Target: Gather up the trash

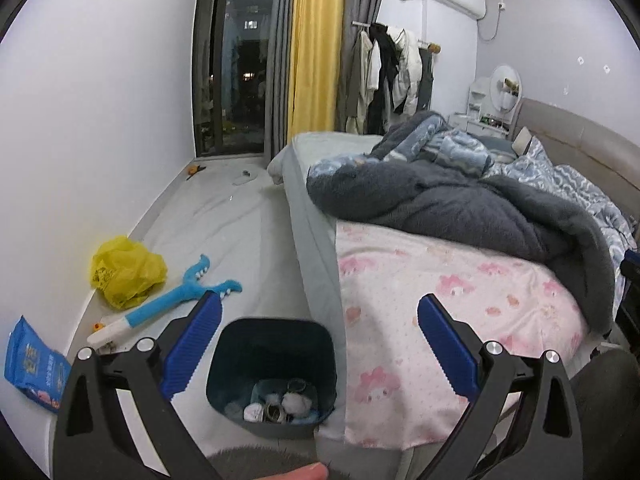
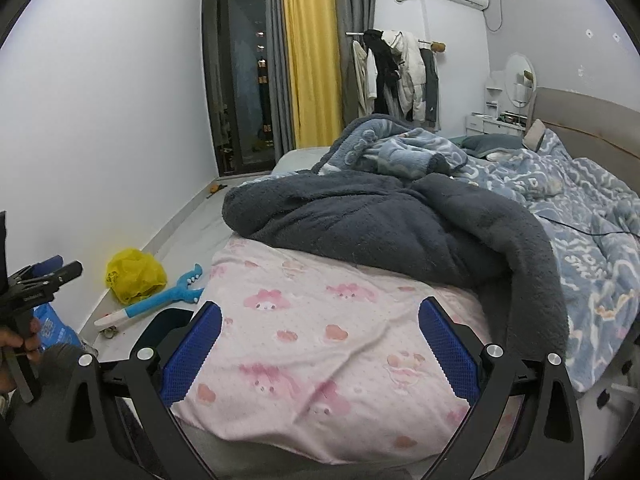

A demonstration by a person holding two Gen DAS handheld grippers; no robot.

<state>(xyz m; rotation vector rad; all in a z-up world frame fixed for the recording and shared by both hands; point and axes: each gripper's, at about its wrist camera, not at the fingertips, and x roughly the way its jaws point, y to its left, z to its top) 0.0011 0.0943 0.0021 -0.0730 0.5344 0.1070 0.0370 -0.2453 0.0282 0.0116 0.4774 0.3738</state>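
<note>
A dark blue trash bin [image 1: 276, 334] stands on the floor by the bed corner, with crumpled tissues and small scraps at its bottom. My left gripper [image 1: 320, 334] is open and empty, held above and just behind the bin. A crumpled yellow plastic bag [image 1: 126, 270] lies by the left wall; it also shows in the right wrist view [image 2: 134, 274]. A blue snack packet [image 1: 32, 364] lies on the floor at the far left. My right gripper [image 2: 320, 336] is open and empty over the pink sheet [image 2: 320, 340]. The left gripper [image 2: 44, 274] shows at the left edge of the right wrist view.
A blue and white toy grabber [image 1: 168, 300] lies on the floor between the bag and the bin. The bed [image 1: 460, 304] fills the right side, with a grey blanket [image 1: 460, 208] heaped on it. Small bits [image 1: 196, 169] lie near the balcony door. A clothes rack [image 1: 392, 68] stands behind.
</note>
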